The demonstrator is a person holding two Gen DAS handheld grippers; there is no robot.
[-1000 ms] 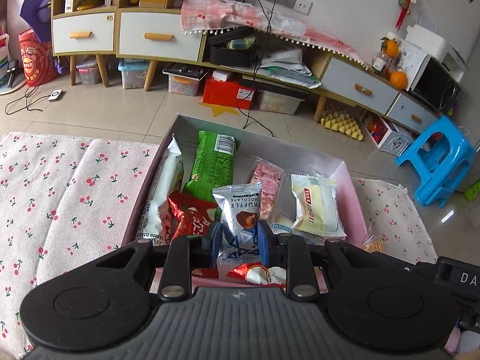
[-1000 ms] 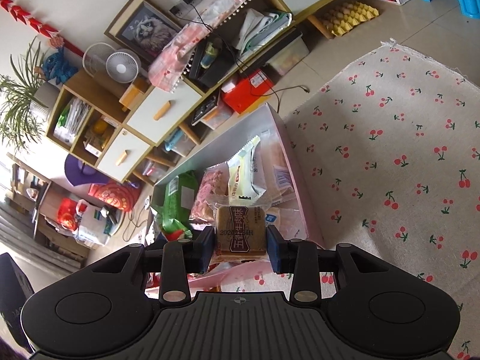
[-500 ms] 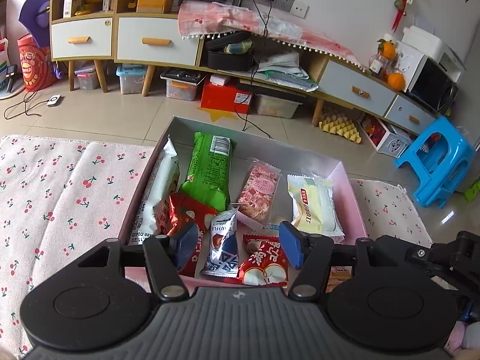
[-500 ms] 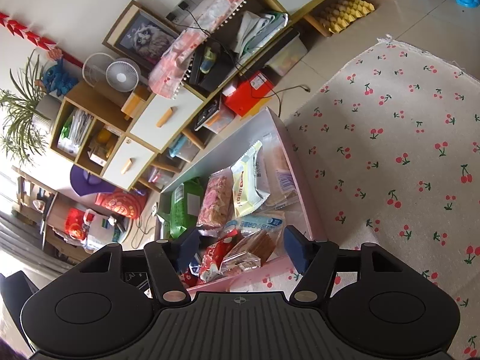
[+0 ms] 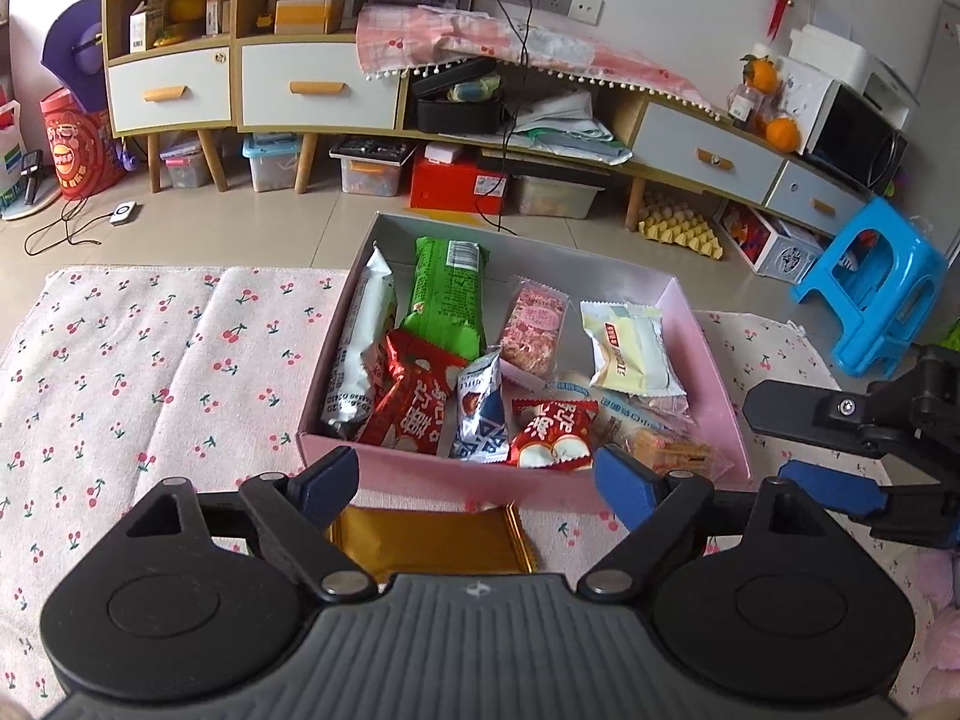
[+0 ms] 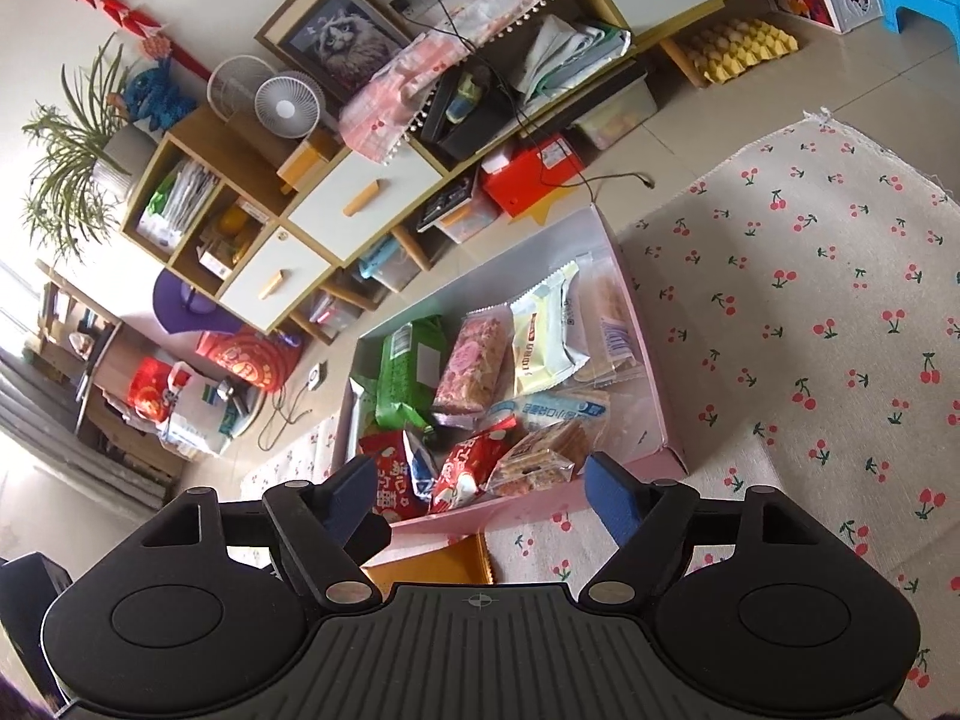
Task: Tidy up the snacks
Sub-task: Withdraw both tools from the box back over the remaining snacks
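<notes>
Opening on both left gripper (image 5: 477, 483) and right gripper (image 6: 483, 495), nothing between. Snack packets (image 5: 480, 405) inside pink box (image 5: 456, 471) at twelve o'clock, on cherry-print cloth (image 5: 150, 360). Beyond: tiled floor (image 5: 240, 228), drawer cabinet (image 5: 288, 90); blue stool (image 5: 870, 288) at two o'clock.

The gold packet (image 5: 429, 540) is half hidden behind the left gripper (image 5: 477, 483) body — its print cannot be read. The right gripper (image 5: 840, 456) is cut off at the right edge.
</notes>
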